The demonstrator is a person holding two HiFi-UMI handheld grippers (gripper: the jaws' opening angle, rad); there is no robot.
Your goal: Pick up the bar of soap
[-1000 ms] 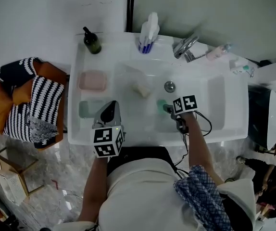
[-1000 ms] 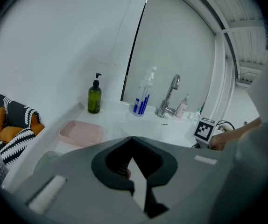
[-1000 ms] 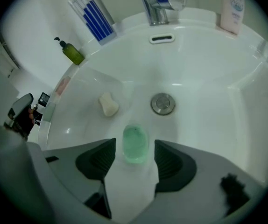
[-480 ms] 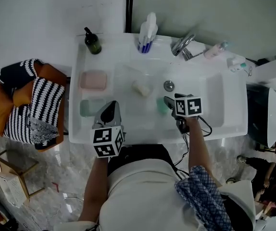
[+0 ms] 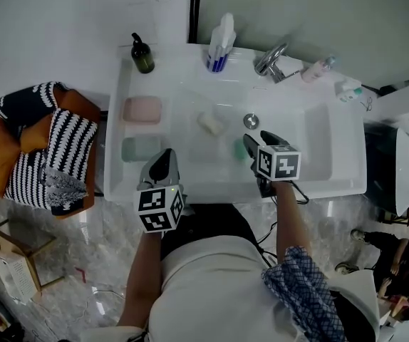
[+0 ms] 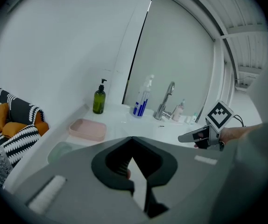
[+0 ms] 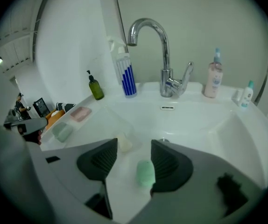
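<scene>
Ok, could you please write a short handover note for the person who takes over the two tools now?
Right tool: open, one jaw on each side of the pale green oval soap bar, not yet clamped. The bar lies in the white sink basin.
Left tool: shut, empty, held over the sink's front left.
A cream soap bar lies in the basin too, untouched.
Done: approach.
Left: close on the green bar and lift it.

white sink (image 5: 320,135) | basin — green soap (image 5: 239,149), cream soap (image 5: 210,125) | ledge — pink dish (image 5: 142,110)
</scene>
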